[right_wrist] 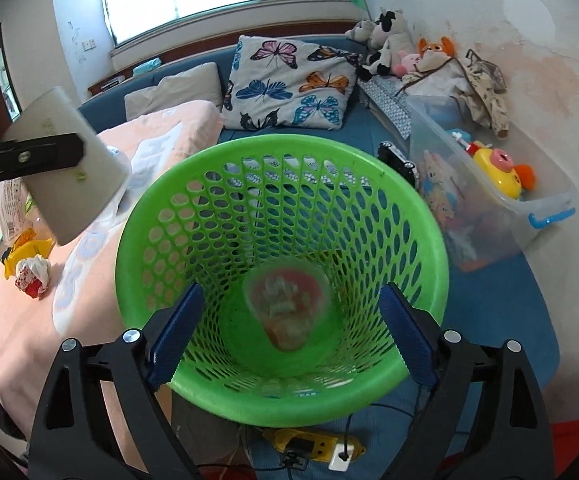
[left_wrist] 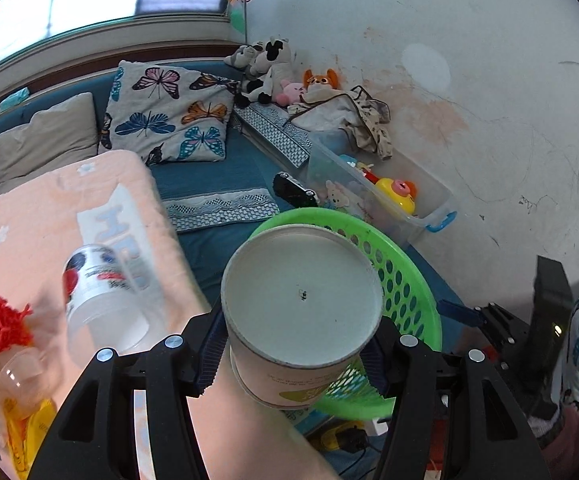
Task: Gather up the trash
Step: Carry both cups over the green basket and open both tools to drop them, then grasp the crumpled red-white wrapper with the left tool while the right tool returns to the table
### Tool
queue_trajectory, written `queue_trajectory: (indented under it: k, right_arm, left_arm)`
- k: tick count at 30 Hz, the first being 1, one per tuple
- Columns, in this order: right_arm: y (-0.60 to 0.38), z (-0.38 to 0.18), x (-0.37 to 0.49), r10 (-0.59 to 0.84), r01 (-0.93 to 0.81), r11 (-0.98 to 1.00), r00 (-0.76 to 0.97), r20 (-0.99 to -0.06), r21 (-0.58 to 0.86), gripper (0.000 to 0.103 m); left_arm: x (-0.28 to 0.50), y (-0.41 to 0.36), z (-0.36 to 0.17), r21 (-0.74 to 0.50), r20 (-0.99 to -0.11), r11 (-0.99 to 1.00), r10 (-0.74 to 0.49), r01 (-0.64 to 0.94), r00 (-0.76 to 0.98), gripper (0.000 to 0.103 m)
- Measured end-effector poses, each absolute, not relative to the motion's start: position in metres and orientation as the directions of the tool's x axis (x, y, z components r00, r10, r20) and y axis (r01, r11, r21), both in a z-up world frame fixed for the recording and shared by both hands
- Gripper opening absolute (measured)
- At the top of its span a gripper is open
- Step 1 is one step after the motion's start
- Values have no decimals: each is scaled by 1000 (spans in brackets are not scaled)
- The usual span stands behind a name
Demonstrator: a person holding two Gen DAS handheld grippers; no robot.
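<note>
Bed: peach blanket (left_wrist: 49,216), scattered trash.
Left fingers (left_wrist: 293,344): clamped on my paper cup (left_wrist: 301,312).
Right fingers (right_wrist: 289,336): wide, over green basket (right_wrist: 137,240); plastic cup (right_wrist: 285,304) inside.

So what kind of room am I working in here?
Most likely a child's bedroom or playroom: a butterfly-print pillow on blue bedding, stuffed animals against the wall, and a clear bin of toys beside the green basket.
</note>
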State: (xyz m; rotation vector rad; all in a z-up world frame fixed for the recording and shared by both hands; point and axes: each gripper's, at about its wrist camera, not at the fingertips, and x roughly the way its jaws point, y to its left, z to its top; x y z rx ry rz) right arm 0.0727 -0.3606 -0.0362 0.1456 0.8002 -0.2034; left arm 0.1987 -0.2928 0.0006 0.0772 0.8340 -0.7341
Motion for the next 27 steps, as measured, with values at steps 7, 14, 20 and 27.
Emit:
queue_trajectory:
  k: [7,14,20,27]
  right_arm:
    - [-350,-22,49,-139,245,968,720,-679,61,89]
    - [-337,-15,34,-148,239,970,739,-657,51,89]
    - [-331,-17,28,-140,240,969,740,-658,64,89]
    - [-319,-13,28,-125,217,974,748,-652,61,89]
  left_arm:
    - [203,-311,-7,-237,-701,742,-578,627,419,57]
    - [202,-323,-19,-242,-715,732,-578,636,393,61]
    - [196,-322,-20,-241,-714,725,-583,646,388,69]
    - [187,-292,-7,-226,-692,747,-575,625,437,69]
